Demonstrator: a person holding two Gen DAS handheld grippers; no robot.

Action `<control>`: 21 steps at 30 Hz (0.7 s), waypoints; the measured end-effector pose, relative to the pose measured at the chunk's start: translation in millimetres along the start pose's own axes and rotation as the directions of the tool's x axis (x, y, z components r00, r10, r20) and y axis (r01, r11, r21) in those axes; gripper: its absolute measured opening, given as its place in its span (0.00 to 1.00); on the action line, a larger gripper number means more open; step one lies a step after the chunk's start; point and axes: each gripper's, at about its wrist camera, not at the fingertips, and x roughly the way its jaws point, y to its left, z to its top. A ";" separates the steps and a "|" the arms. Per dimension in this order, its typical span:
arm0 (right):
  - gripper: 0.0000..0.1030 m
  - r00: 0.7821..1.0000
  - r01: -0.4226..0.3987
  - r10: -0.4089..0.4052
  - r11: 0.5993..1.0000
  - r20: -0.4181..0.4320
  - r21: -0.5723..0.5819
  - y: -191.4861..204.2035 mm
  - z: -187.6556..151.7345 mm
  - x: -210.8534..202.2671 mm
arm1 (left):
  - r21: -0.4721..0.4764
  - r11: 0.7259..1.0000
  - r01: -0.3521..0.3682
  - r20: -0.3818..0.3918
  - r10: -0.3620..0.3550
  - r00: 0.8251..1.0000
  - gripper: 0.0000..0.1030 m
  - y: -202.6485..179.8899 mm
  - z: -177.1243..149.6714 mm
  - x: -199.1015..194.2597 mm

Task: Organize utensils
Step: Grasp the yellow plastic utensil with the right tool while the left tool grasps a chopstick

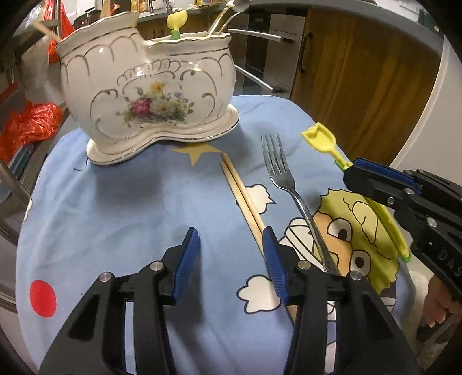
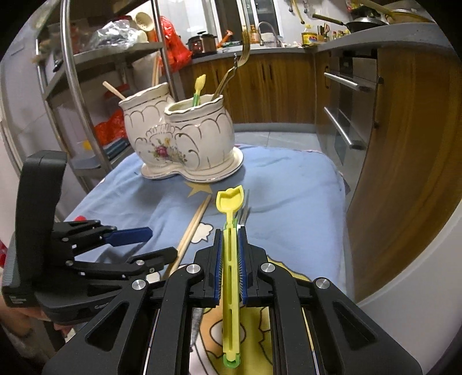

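Observation:
A white floral ceramic utensil holder (image 1: 150,95) with two compartments stands at the far side of the blue cartoon cloth (image 1: 138,202); it also shows in the right wrist view (image 2: 184,141). It holds a yellow plastic utensil (image 1: 176,21), metal utensils (image 2: 231,72) and a chopstick (image 2: 112,89). A pair of wooden chopsticks (image 1: 242,193) and a metal fork (image 1: 286,178) lie on the cloth. My left gripper (image 1: 231,251) is open and empty, low over the cloth beside the chopsticks. My right gripper (image 2: 230,233) is shut on a yellow plastic spoon (image 2: 229,219), held above the cloth, right of the fork (image 1: 319,138).
A metal rack (image 2: 86,86) with bags and orange plastic stands left of the table. Wooden cabinets and an oven with steel handles (image 2: 343,115) are behind and to the right. A kitchen counter with pots runs along the back.

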 end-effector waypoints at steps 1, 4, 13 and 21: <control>0.10 1.000 -0.002 0.002 1.000 0.003 0.001 -0.3 0.1 0.2 | 0.002 1.000 -0.008 -0.007 0.008 1.000 0.43 -3.7 2.4 2.3; 0.10 1.000 -0.005 0.005 1.000 0.012 -0.001 -1.4 -0.7 -0.7 | 0.014 0.999 -0.032 -0.016 0.032 0.999 0.40 -8.8 8.0 5.7; 0.10 1.000 -0.027 0.027 1.000 0.013 0.013 -6.4 -4.2 -1.1 | -0.053 0.998 0.018 -0.078 -0.022 0.997 0.22 4.8 13.6 12.8; 0.10 0.999 -0.042 0.041 0.999 0.011 0.021 -6.4 -6.9 1.0 | 0.059 0.998 -0.010 -0.069 0.014 0.997 0.10 -10.5 6.8 10.3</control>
